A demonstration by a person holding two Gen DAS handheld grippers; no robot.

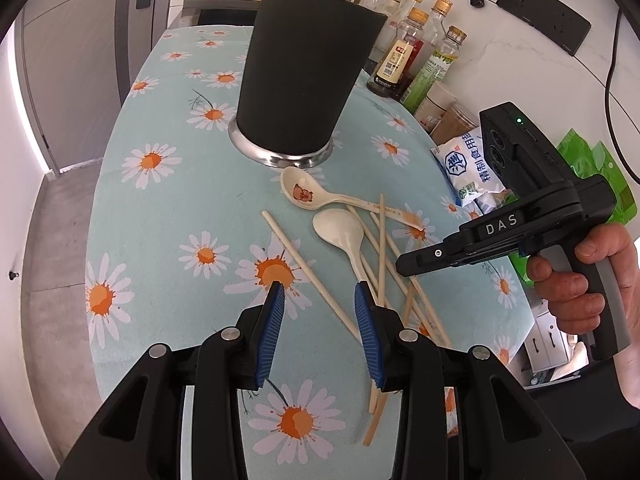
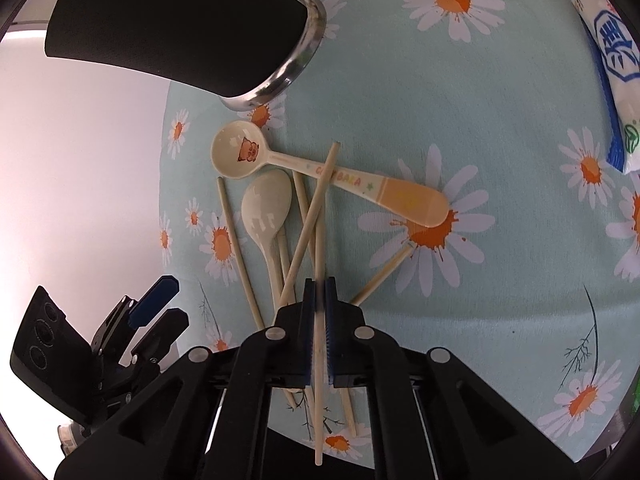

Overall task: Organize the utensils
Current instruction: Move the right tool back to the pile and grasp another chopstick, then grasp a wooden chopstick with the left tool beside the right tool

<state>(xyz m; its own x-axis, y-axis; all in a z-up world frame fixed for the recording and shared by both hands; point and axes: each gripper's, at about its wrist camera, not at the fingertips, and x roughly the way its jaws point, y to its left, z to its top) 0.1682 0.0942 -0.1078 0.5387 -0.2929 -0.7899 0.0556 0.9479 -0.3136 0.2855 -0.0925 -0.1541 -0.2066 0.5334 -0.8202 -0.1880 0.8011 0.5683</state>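
A tall black utensil holder [image 1: 304,64] [image 2: 180,20] with a steel base stands on the daisy-print tablecloth [image 1: 160,200]. In front of it lie a cream spoon with a bear picture [image 1: 304,194] [image 2: 244,152], a plain cream spoon [image 1: 340,228] [image 2: 268,208] and several crossed wooden chopsticks [image 1: 384,256]. My right gripper [image 2: 319,284] [image 1: 404,266], held by a hand [image 1: 576,280], is shut on one chopstick [image 2: 318,432] that runs lengthwise between its blue pads. The left gripper [image 1: 319,292] [image 2: 160,300] hovers open left of the pile, with nothing between its fingers.
Sauce and oil bottles [image 1: 404,60] crowd the back right beside the holder. A white and blue salt bag [image 1: 468,168] [image 2: 612,80] and green packaging [image 1: 600,168] lie along the right edge. The table's left edge [image 1: 100,184] drops to the grey floor.
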